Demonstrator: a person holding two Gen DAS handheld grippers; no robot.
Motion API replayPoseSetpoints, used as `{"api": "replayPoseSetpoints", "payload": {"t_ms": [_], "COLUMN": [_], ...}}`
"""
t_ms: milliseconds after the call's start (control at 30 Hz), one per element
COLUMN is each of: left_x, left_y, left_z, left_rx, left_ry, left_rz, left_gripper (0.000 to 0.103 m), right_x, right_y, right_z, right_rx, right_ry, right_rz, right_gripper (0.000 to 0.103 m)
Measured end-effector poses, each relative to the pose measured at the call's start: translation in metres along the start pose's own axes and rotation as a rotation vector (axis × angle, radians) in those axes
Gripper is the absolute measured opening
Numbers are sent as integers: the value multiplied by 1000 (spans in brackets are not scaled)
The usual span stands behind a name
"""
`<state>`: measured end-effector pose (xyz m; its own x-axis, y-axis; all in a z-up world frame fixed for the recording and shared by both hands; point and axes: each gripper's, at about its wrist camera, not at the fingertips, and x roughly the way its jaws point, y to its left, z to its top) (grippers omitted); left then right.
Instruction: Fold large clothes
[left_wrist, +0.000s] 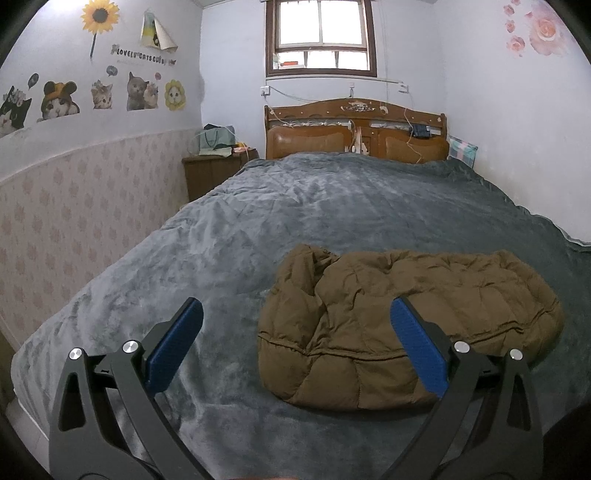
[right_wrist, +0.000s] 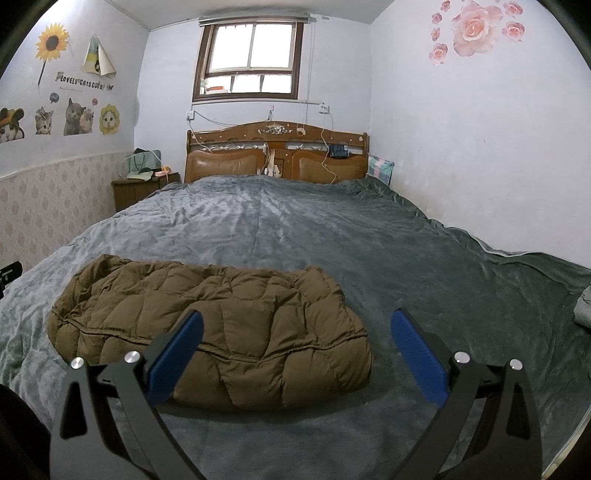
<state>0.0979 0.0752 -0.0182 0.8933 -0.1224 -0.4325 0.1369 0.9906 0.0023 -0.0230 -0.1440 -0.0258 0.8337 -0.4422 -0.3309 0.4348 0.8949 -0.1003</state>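
Observation:
A brown quilted puffer jacket (left_wrist: 406, 317) lies folded into a compact bundle on the grey bed blanket (left_wrist: 295, 206); it also shows in the right wrist view (right_wrist: 221, 325). My left gripper (left_wrist: 295, 314) is open and empty, held above the bed over the bundle's left end. My right gripper (right_wrist: 295, 325) is open and empty, held above the bundle's right end. Neither gripper touches the jacket.
A wooden headboard (left_wrist: 354, 129) with cables stands at the far end under a window. A nightstand (left_wrist: 214, 170) with bags is at the far left. Walls run along both sides of the bed. A grey cloth (right_wrist: 583, 306) lies at the right edge.

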Motion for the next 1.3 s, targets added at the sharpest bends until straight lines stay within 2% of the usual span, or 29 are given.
{"api": "replayPoseSetpoints", "payload": {"t_ms": [1300], "left_x": [2], "left_y": [-1], "left_z": [-1], "left_rx": [-5], "left_ry": [4], "left_rz": [-3], "left_gripper": [100], "right_x": [0], "right_y": [0], "right_z": [1], "right_rx": [-3], "right_ry": [1], "right_rz": [-1], "right_gripper": [101]}}
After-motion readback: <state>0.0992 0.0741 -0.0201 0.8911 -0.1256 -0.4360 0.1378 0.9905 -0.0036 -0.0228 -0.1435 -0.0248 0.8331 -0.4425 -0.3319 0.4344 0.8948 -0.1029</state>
